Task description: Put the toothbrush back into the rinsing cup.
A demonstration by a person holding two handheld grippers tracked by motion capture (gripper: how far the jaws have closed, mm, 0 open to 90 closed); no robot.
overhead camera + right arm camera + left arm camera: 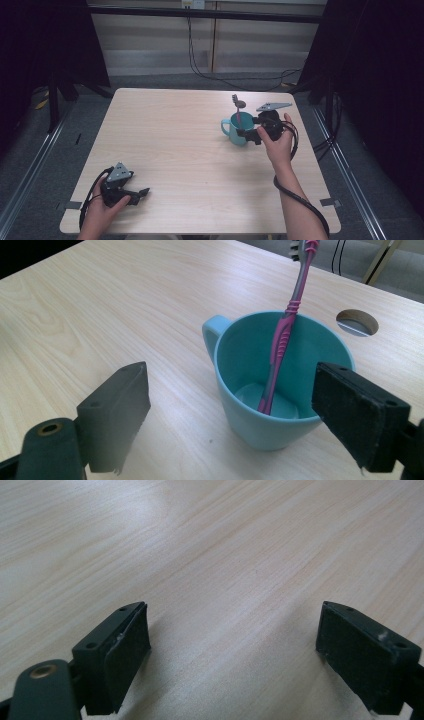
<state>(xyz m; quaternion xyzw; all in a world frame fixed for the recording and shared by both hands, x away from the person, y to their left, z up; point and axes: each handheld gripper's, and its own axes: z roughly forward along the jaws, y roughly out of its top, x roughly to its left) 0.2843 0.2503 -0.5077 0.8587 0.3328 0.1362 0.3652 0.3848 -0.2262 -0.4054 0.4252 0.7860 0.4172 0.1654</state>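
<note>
the pink toothbrush (280,342) already stands in the teal mug (280,430) at the table's (190,150) far right; right gripper (230,415) gapes wide beside it, left gripper (232,650) wide, empty, resting near.

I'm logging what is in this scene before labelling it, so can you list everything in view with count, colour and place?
table: one, light wood, centre of the high view, with a round hole near its far right part.
mug: one, teal, on the table's right part, handle turned to the left in the high view.
toothbrush: one, pink and grey, standing tilted inside the mug, head up.
wall cables: black, running down the far wall onto the floor.
left gripper: one, black, near the table's near left corner, fingers open over bare wood.
right gripper: one, black, beside the mug, fingers open, the mug between them but untouched.
hands: two, each holding a gripper.
</note>
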